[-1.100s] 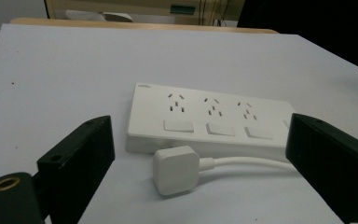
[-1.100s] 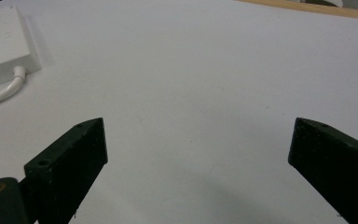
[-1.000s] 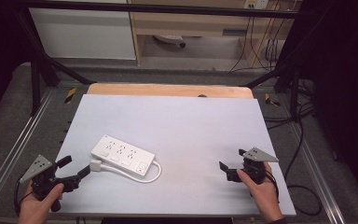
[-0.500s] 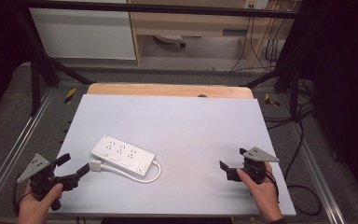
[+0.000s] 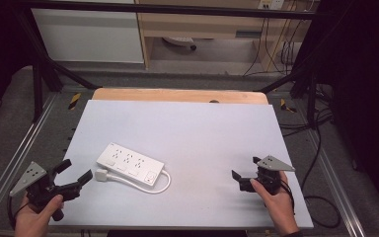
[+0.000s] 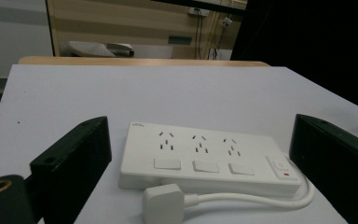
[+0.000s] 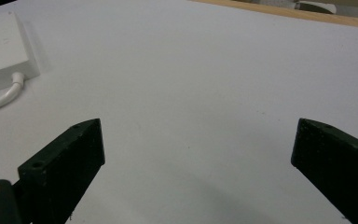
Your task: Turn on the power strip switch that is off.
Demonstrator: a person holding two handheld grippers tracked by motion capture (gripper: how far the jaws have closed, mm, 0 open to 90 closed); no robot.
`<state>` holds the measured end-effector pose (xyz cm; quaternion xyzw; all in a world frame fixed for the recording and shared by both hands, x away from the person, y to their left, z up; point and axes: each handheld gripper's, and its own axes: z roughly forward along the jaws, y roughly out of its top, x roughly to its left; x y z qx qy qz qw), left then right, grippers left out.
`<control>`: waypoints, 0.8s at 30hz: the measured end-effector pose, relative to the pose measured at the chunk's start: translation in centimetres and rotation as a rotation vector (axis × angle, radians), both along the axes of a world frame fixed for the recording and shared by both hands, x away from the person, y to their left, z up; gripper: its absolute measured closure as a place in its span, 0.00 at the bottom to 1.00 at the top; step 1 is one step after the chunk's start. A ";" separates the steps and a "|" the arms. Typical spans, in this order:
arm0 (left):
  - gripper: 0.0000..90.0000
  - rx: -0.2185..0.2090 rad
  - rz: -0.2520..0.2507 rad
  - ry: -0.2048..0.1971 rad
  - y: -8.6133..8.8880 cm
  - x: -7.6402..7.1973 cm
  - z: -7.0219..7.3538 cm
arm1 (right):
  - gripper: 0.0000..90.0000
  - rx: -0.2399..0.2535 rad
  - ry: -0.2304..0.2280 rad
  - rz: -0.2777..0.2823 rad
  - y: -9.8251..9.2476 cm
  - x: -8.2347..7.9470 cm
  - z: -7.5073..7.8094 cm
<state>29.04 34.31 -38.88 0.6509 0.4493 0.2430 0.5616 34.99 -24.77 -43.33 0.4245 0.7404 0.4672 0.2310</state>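
- Since the earlier frames the left hand-held gripper [image 5: 71, 174] has been drawn slightly back toward 7 o'clock; its jaws are now spread wide. The right hand-held gripper [image 5: 243, 178] is unchanged at 4 o'clock, also spread, nothing held.
- The power strip [image 5: 130, 165] lies flat on the surface [image 5: 192, 128] at 8 o'clock, just beyond the left jaws; its plug [image 6: 163, 202] and looped cord [image 6: 251, 199] lie nearest them.
- Risk: if the plug is approached low, it may be pushed instead of gripped, and the strip dragged by its cord.
- Risk: a pinch on the cord alone may slip, judged from its curve.
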 end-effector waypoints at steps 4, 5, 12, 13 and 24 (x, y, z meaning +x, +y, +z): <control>0.06 0.000 -0.002 -0.003 -0.1 0.0 0.1 | 0.03 0.009 0.002 -0.002 0.1 0.0 0.1; 0.06 -0.001 0.000 -0.003 -0.1 0.0 0.1 | 0.03 0.009 -0.002 0.002 0.0 0.0 0.1; 0.06 0.000 0.008 -0.006 -0.1 0.2 0.2 | 0.03 0.014 0.004 -0.003 0.0 0.0 0.0; 0.06 0.001 0.011 -0.004 -0.1 0.3 0.2 | 0.03 0.013 0.005 -0.004 0.0 0.0 0.0; 0.07 0.019 0.019 -0.025 -0.8 1.4 0.5 | 0.03 0.009 0.006 -0.004 -0.1 0.0 0.0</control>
